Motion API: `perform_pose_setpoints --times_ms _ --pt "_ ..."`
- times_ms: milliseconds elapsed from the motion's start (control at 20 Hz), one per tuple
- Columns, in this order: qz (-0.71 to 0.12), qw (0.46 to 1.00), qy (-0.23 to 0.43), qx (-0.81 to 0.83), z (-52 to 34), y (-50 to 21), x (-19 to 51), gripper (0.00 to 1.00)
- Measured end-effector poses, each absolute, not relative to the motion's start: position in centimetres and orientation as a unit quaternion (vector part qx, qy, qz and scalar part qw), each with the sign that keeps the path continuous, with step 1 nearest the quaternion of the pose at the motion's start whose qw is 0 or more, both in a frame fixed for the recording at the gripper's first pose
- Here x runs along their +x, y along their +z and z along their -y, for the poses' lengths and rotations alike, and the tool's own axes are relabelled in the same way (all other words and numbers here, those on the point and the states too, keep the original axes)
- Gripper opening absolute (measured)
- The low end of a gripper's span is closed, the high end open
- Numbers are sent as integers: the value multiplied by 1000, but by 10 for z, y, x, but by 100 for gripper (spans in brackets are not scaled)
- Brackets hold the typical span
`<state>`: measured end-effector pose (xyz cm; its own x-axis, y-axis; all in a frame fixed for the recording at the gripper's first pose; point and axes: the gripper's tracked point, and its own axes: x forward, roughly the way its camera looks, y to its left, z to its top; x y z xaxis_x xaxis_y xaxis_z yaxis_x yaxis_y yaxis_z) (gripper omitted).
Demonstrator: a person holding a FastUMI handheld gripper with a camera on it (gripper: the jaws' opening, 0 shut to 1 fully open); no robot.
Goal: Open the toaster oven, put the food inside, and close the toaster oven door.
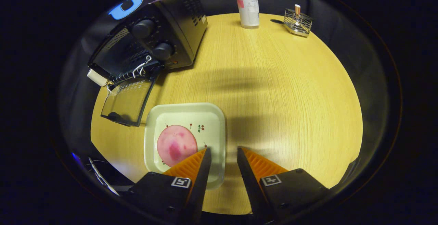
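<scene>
**Two jaws spread over the plate's edge, oven door already down**

Two jaws of the gripper (223, 153) stand apart with nothing pinched between them; the gap sits over the near right edge of the pale square ceramic plate with small cherry prints (219, 122), one tip above its inner rim, the other over bare wood; on the plate, just ahead of and beside the left tip, lies the round pink slice of food (176, 144), flat and untouched. Beyond the plate, near its far left corner, the glass door (127, 100) of the black metal toaster oven (160, 36) hangs open toward the plate, so the step in hand looks to be picking up the food or its plate.

To do it well, I judge the jaws should close on the plate's rim rather than the thin slice, keep it level, then carry it over the lowered door without knocking it; the approach needs a swing left.

Hard to make out: the oven's interior is dark, its rack barely legible; a white clip-like piece at the door hinge is unclear; the plate's near edge is cut off behind the jaws. Well apart across the light wooden tabletop (280, 91) stand a clear glass bottle (248, 9) and a small wire rack (297, 21).
</scene>
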<state>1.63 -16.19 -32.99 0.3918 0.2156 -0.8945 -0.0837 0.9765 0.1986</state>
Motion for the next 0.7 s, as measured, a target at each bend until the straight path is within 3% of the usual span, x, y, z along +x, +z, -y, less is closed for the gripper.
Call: perform_pose_setpoints --times_ms 100,150,300,700 --pt "-554 827 87 51 165 -330 15 58" --pt "-556 826 83 38 168 -330 15 52" --pt "-566 818 101 27 159 -331 11 22" --pt "-580 802 107 94 142 -333 -1 6"
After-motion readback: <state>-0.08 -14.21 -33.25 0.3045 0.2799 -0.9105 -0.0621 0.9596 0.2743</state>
